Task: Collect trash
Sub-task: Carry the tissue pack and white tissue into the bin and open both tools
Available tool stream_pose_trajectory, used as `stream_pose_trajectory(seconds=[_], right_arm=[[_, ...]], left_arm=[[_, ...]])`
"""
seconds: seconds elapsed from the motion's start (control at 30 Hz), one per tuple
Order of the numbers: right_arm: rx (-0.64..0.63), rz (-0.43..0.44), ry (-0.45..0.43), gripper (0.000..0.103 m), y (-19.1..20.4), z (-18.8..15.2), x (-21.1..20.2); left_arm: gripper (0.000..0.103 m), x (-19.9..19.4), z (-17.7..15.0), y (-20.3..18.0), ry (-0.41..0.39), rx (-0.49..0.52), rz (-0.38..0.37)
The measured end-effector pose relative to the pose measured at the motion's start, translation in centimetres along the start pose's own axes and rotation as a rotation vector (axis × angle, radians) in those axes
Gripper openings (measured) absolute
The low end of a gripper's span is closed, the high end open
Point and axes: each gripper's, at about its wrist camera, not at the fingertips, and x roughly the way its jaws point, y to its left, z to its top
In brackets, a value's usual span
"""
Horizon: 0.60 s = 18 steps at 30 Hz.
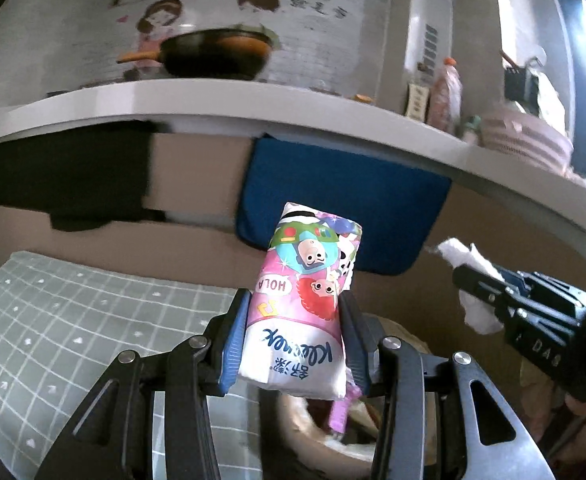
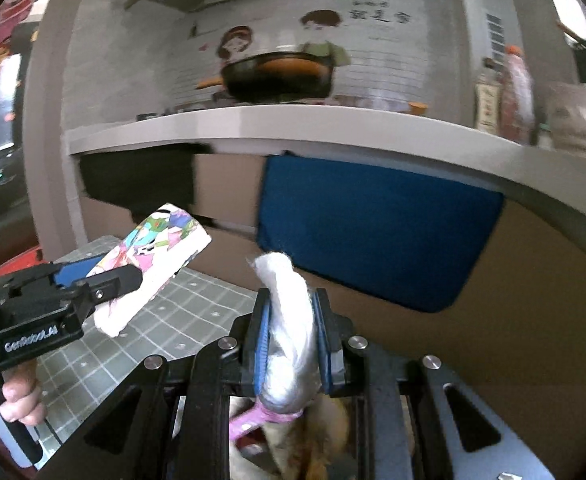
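Note:
My left gripper (image 1: 293,316) is shut on a colourful cartoon-printed Kleenex tissue pack (image 1: 305,300) and holds it upright in the air; the pack also shows in the right wrist view (image 2: 149,264), gripped at the left. My right gripper (image 2: 291,320) is shut on a crumpled white tissue wad (image 2: 289,320); it shows in the left wrist view (image 1: 473,276) at the right, held in the black fingers. Below both grippers sits a trash bin (image 1: 309,436) with a pink strip (image 2: 253,420) and scraps inside.
A table with a grey-green checked cloth (image 1: 73,328) lies to the left. A white counter (image 1: 253,104) runs across behind, bearing a black wok (image 1: 213,56) and bottles (image 1: 445,96). A blue cloth (image 1: 333,200) and a black cloth (image 1: 65,176) hang below it.

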Motion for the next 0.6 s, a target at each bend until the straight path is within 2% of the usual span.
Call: stream_pose_trajectory(seconds=[0.33, 0.47, 0.6], right_arm=[[0.101, -0.024, 0.034, 0.019, -4.3, -3.1, 0.5], [0.144, -0.019, 0.07, 0.019, -5.5, -4.8, 1.7], [0.172, -0.025, 0.093, 0.019, -6.3, -6.0, 2.5]], left_arm=[[0.045, 3.7, -2.3, -3.1, 0.079, 0.034, -0.04], [0.045, 6.5, -3.6, -3.4, 0.15, 0.004, -0.078], [0.045, 10.6, -5.7, -3.6, 0.252, -0.028, -0.146]])
